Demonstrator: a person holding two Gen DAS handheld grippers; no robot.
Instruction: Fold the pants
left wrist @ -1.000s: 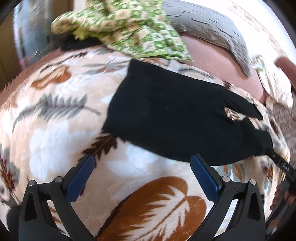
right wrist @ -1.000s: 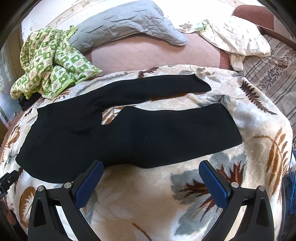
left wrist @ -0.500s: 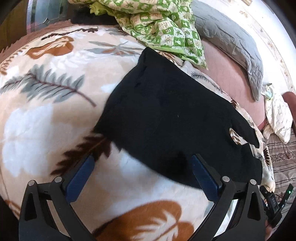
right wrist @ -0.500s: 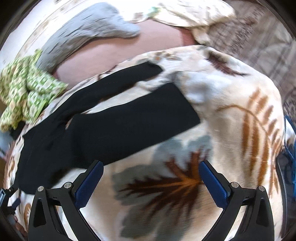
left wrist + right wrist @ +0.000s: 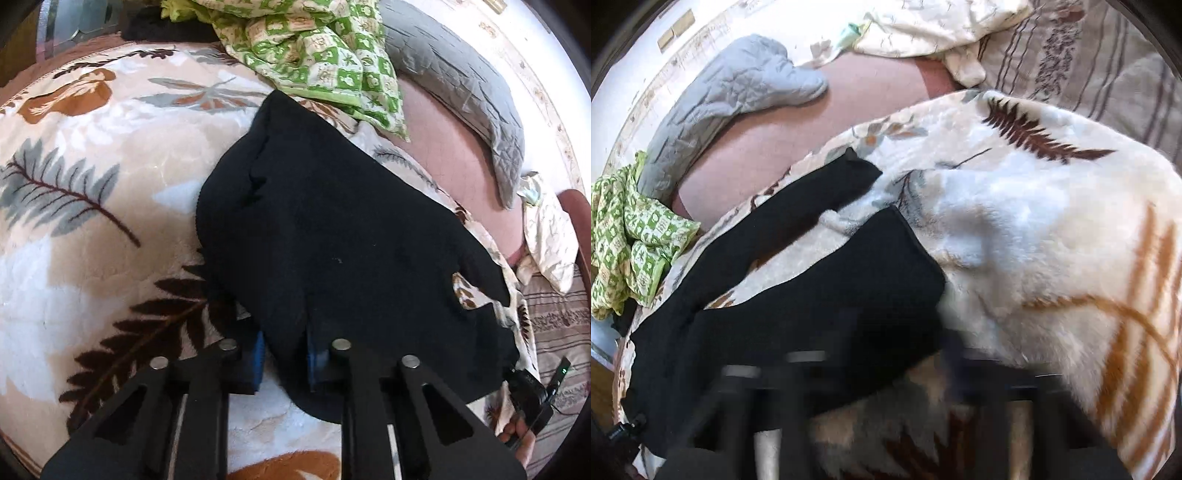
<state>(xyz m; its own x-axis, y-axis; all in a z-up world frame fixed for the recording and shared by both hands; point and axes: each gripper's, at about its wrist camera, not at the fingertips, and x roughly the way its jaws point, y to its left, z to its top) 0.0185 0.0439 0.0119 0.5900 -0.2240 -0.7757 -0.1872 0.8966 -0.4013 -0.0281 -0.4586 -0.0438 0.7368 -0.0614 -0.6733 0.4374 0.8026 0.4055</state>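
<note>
The black pants lie spread on a cream leaf-print blanket that covers the bed, and everything else is placed from them. At their waist end, the left claw is clenched on the near edge of the pants: its blue pads press a fold of black cloth from both sides, and the cloth bunches up between them. Beyond the pants on the far side, a green checked cloth lies crumpled with one corner just touching the waist edge, and a grey quilted pillow rests farther back on the pink sheet. In the right wrist view the two legs run away from the waist and lie apart, with a strip of blanket showing between them; the far leg is narrower and ends near the blanket's far edge, while the near leg ends in a straight hem. The right claw sits at the near leg's lower edge close to that hem, but it is badly motion-blurred, so I cannot tell whether it is released or clenched. Past the hems, a cream pillow and a striped cover lie at the far right of the bed.
</note>
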